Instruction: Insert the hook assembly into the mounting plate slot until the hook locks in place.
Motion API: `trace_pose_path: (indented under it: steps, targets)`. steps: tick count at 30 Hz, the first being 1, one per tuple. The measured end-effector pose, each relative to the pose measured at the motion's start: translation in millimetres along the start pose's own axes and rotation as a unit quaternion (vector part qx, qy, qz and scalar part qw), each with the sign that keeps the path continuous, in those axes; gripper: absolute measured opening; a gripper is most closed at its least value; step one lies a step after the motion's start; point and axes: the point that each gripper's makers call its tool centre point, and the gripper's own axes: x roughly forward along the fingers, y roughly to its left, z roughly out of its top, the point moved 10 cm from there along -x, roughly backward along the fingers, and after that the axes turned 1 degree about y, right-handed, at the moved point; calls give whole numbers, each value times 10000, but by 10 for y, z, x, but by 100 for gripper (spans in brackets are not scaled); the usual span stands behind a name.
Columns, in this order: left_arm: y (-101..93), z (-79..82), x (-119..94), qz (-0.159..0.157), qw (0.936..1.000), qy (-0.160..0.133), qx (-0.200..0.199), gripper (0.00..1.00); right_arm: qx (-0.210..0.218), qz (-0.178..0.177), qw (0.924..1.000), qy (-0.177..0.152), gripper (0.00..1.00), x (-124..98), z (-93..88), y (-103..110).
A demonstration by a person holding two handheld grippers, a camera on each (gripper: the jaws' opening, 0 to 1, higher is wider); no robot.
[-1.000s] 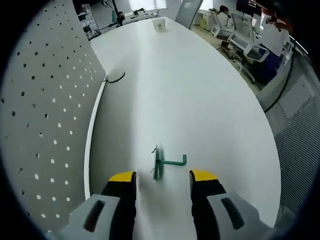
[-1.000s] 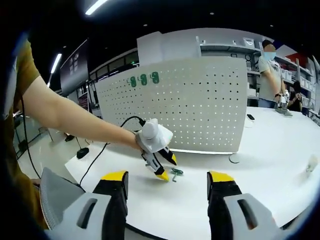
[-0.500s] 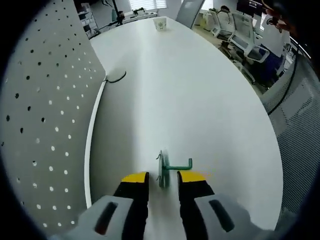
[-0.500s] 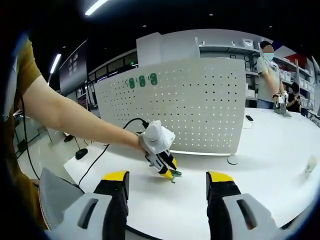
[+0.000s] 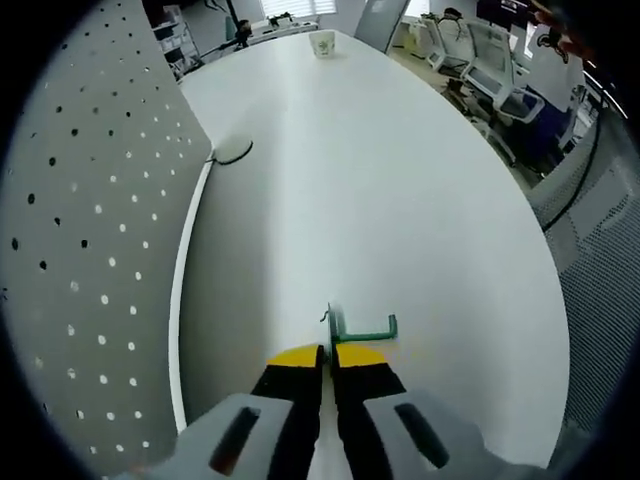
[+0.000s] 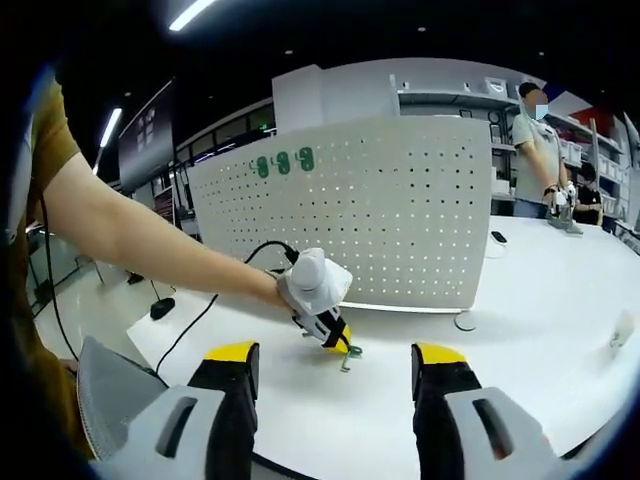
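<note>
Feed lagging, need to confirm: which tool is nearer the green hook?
Left. The left tool is shut on the green hook; the right tool hangs back, open.

A paper cup (image 5: 322, 43) stands far across the white table (image 5: 400, 200).

Left gripper (image 5: 328, 352) showing yellow-tipped black fingers on a grey body with dark slots, right gripper (image 6: 333, 362) wearing matching yellow caps over black fingers, white rounded housing (image 6: 315, 279) trailing a black cable (image 6: 262, 247), mustard short sleeve (image 6: 50, 135) covering the person's shoulder.
</note>
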Motion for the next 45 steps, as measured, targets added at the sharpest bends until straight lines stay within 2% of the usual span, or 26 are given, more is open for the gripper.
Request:
trace_pose_path:
  steps: [2, 11, 18, 29, 37, 40, 43, 45]
  targets:
    - [-16, 3, -20, 81, 9999, 21, 66, 4, -9, -3, 10000, -6, 59, -9, 11, -1]
    - [-57, 70, -245, 188, 9994, -297, -25, 4, -77, 16, 9999, -72, 59, -22, 78, 6]
    - [-210, 57, -440, 180, 9989, -414, -90, 4, -200, 96, 9997, -110, 59, -33, 141, 77]
    - [-398, -1, -717, 404, 9970, -585, -301, 4, -461, 262, 9984, -212, 59, -149, 262, 195]
    - [-507, -16, -926, 562, 9949, -716, -429, 4, -530, 330, 9977, -264, 59, -196, 281, 245]
    - [-561, -36, -952, 490, 9944, -746, -561, 4, -530, 388, 9975, -274, 58, -202, 260, 261]
    - [-610, -69, -1017, 612, 9939, -719, -571, 4, -553, 399, 9974, -231, 58, -205, 251, 273]
    - [-637, -88, -1090, 668, 9921, -824, -665, 4, -549, 442, 9971, -293, 58, -211, 264, 291]
